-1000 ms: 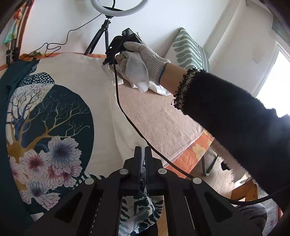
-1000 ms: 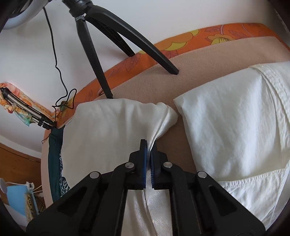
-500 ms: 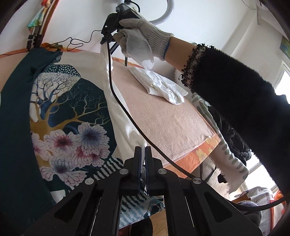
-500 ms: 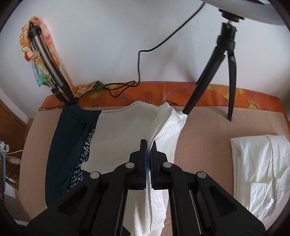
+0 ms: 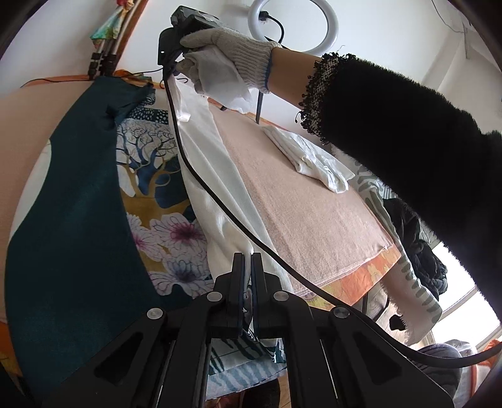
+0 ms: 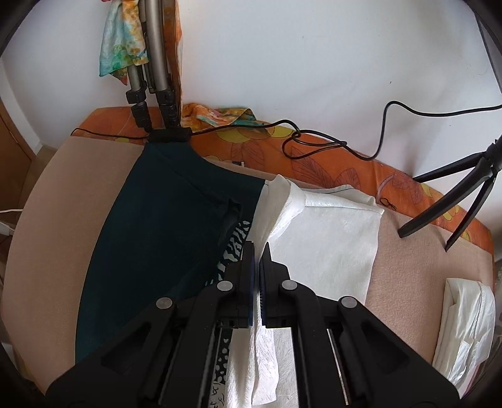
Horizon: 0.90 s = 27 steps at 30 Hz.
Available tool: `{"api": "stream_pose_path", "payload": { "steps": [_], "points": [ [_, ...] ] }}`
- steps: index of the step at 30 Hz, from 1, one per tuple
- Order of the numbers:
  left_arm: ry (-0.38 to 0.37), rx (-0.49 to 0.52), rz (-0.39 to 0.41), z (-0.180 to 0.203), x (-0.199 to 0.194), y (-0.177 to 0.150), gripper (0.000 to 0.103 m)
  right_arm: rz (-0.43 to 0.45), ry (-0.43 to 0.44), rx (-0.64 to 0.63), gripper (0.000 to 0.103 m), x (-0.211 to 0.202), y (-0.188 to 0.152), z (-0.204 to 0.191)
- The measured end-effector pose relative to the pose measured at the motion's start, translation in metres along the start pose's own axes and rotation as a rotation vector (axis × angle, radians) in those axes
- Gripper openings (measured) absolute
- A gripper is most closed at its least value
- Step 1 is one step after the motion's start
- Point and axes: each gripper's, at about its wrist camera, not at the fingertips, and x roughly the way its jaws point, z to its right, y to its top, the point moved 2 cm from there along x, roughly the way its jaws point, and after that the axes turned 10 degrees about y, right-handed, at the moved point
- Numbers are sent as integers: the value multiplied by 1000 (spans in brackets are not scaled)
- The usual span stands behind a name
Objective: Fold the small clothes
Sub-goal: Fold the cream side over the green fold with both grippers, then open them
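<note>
A printed garment (image 5: 157,188) with a teal side, tree and flowers and a white edge lies on the beige towel-covered table (image 5: 298,213). My left gripper (image 5: 248,260) is shut on its white near edge. My right gripper (image 6: 259,251) is shut on the white far edge (image 6: 282,219) and holds it lifted over the teal part (image 6: 163,226). In the left wrist view the gloved hand holds the right gripper (image 5: 175,34) high above the garment's far end. A folded white garment (image 5: 307,153) lies at the right of the table, also in the right wrist view (image 6: 464,326).
A ring light (image 5: 295,28) on a tripod (image 6: 455,207) stands at the table's back edge. Folded tripod legs (image 6: 150,69) with a colourful cloth lean at the back left. A black cable (image 6: 329,144) lies along the orange-patterned rim. Dark clothes (image 5: 414,248) hang at the right.
Both grippers have lifted the garment's white edge and carried it leftward over the printed side. The right gripper rose well above the table; the folded white garment now sits farther right.
</note>
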Motion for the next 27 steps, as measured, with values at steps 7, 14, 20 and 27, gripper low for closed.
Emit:
{"api": "stream_pose_path", "payload": {
  "steps": [7, 14, 20, 27],
  "points": [
    [24, -24, -5, -15, 0, -1, 2, -25, 0, -2, 3, 30, 3, -19],
    [44, -24, -24, -21, 1, -3, 8, -47, 162, 11, 27, 31, 2, -30],
    [94, 12, -21, -19, -17, -2, 33, 86, 292, 87, 52, -33, -16, -7],
    [104, 100, 22, -26, -60, 9, 41, 117, 340, 264, 52, -66, -82, 33]
  ]
}}
